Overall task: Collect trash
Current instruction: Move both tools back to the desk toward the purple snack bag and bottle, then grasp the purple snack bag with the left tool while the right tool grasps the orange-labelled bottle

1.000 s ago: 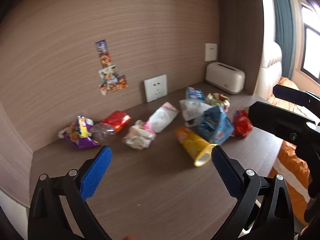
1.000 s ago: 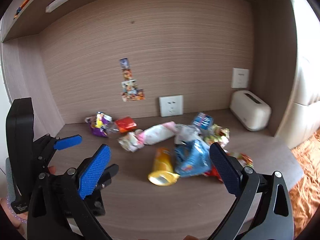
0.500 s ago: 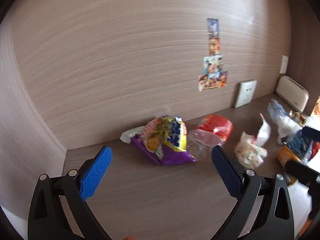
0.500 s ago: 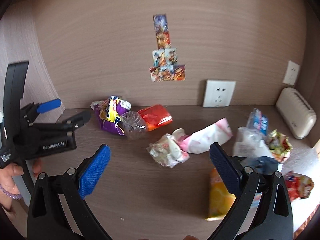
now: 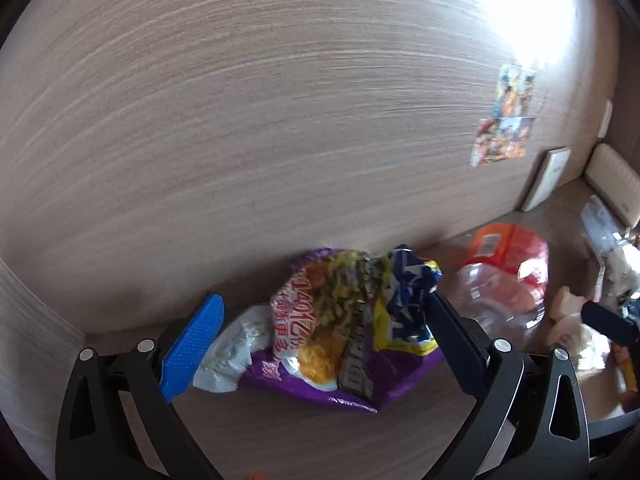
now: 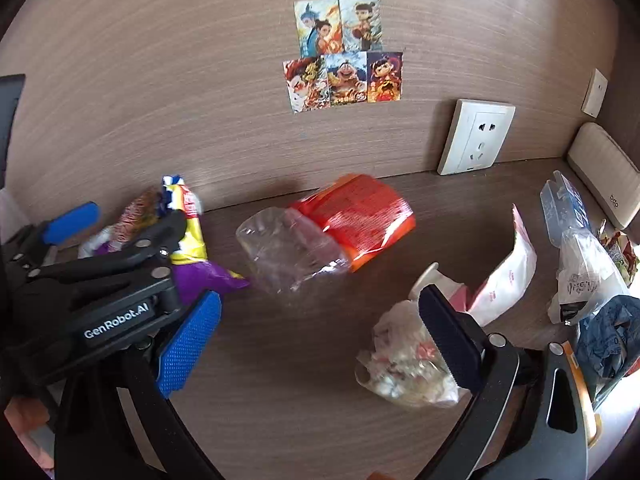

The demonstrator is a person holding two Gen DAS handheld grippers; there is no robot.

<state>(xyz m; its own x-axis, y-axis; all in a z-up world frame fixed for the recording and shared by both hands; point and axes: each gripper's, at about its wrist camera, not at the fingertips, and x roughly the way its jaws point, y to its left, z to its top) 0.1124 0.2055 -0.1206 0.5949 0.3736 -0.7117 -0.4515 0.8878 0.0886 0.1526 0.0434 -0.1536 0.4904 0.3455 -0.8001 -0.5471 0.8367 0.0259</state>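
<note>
left gripper [image 5: 320, 336] is spread wide w/ the purple/yellow snack bag [image 5: 340, 328] sitting right between its fingers, blue pad [image 5: 192, 348] on one side near the bag's white crumpled end, the other finger up against the blue/yellow torn top; not squeezing yet as far as i can tell, nothing lifted. bag lies on the wooden desk [image 6: 300, 360] at its far left end, just beside the back wall [image 5: 280, 120]. key relation: bag's long axis runs roughly across the gap, finger to finger, so closing would prob crush it lengthwise rather than pinch the thin way; judgement only, could still bunch up fine since it's soft foil. in the right wrist view the left gripper [image 6: 120, 232] shows straddling that bag [image 6: 188, 240], so left is clearly the nearer one. right gripper [image 6: 320, 328] also released, nothing between its fingers but bare desk; crumpled clear wrapper w/ white bits [image 6: 404, 360] sits just inside/under its right finger, clear plastic piece [image 6: 288, 248] and orange packet [image 6: 360, 212] ahead of it, those two touching/overlapping. pink-white pouch [image 6: 508, 276] and more trash further right, blue bag [image 6: 612, 332] at the edge. wall socket [image 6: 476, 136] and stickers [image 6: 344, 60] on the wall, not task stuff. step in hand looks like: left closes on the snack bag; no bin visible in either view so can't tell where it goes.
</note>
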